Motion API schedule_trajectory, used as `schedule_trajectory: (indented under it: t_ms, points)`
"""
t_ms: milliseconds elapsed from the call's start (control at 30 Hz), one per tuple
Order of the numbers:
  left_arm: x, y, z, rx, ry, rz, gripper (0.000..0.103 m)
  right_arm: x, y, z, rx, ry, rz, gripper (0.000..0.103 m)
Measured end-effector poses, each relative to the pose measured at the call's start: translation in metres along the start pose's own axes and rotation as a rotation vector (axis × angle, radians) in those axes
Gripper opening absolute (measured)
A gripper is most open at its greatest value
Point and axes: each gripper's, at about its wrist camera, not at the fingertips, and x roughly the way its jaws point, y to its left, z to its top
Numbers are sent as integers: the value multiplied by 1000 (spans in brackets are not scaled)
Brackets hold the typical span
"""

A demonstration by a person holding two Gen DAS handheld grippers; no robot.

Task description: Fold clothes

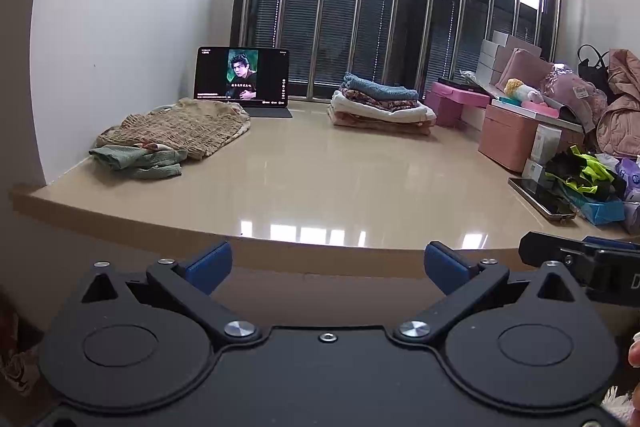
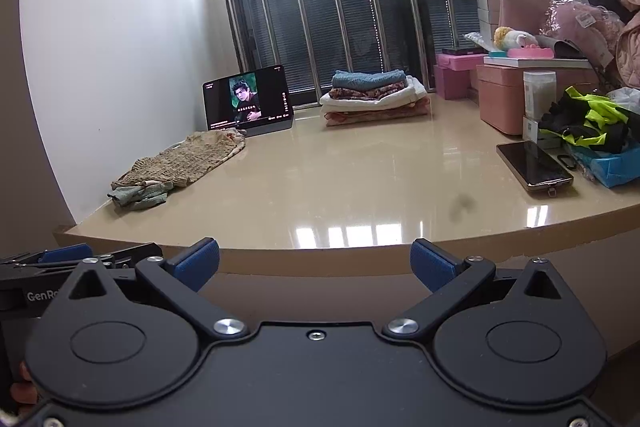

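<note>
Glossy beige table below a barred window: folded stack parked at the back, seemingly done; unfolded beige garment and green garment wait left. Left hand-held gripper and right hand-held gripper hover short of the near edge, jaws wide, empty, likely before a pick.

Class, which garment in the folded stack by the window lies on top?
The blue knitted piece tops the folded stack; below it lie a floral, a white and a pinkish layer.

**Both grippers open, empty, side by side**

Left gripper: jaws spread wide, blue pads at 10 and 2 o'clock, nothing between them. Right gripper: likewise wide apart, unloaded. Each appears in the other's view, at 3 o'clock and 9 o'clock respectively. A fingertip shows at the left view's 4 o'clock edge.
</note>
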Motion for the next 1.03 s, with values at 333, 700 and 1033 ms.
schedule_trajectory:
  t_ms: [333, 700, 1033]
  points:
    - [1, -1, 1, -1, 9, 0, 103, 1, -1, -1, 8, 5, -3, 103]
    - [3, 0, 1, -5, 20, 3, 103, 3, -2, -1, 10, 17, -1, 103]
    - [4, 0, 1, -7, 21, 7, 103, 7, -4, 0, 19, 30, 2, 103]
